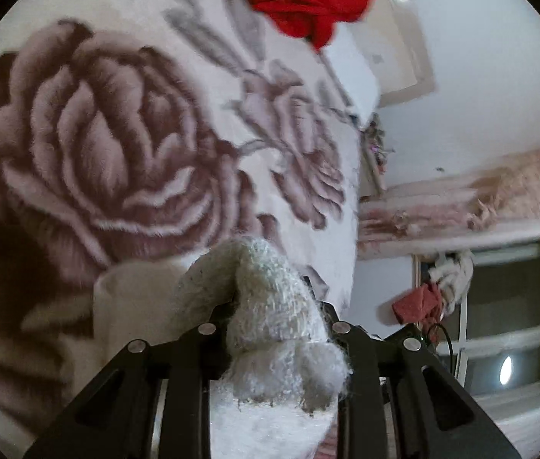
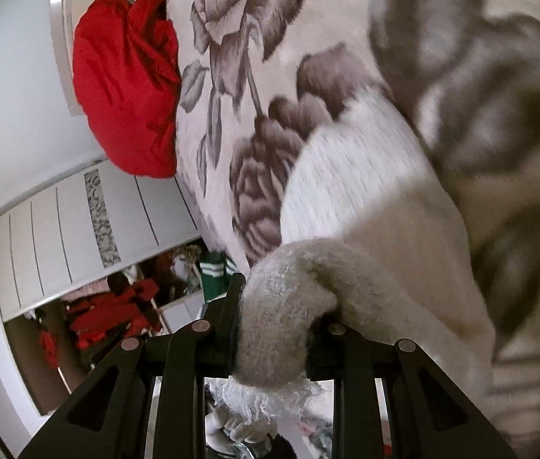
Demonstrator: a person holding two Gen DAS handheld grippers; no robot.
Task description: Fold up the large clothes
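Bedding with big rose prints (image 1: 117, 145) fills most of what I see from both wrists, and it is the surface I am working over. On it, toward the far edge, sits a red bundle of cloth (image 2: 124, 84), well apart from what I hold; a wardrobe with pale slatted doors (image 2: 78, 229) stands beyond the bed in my right view.

The garment I am folding is a fuzzy white knit (image 2: 346, 191), a thick sweater by the look of it. Part of it lies spread on the rose blanket ahead of my right side, and its edge runs back into both tools. My right gripper (image 2: 281, 325) is clamped on a rolled hem of that knit, jaws pressed into the wool. My left gripper (image 1: 274, 313) is likewise closed on a bunched corner of it, fabric bulging out above and below the fingers.

I judge this to be the carry-over stroke of a fold, with both corners lifted. To do it well I should keep both grips firm, hold the two corners level and evenly spaced so the edge stays taut, and lay them squarely on the opposite edge before letting go. Thick knit sags, so slack between my hands would leave a crooked crease.
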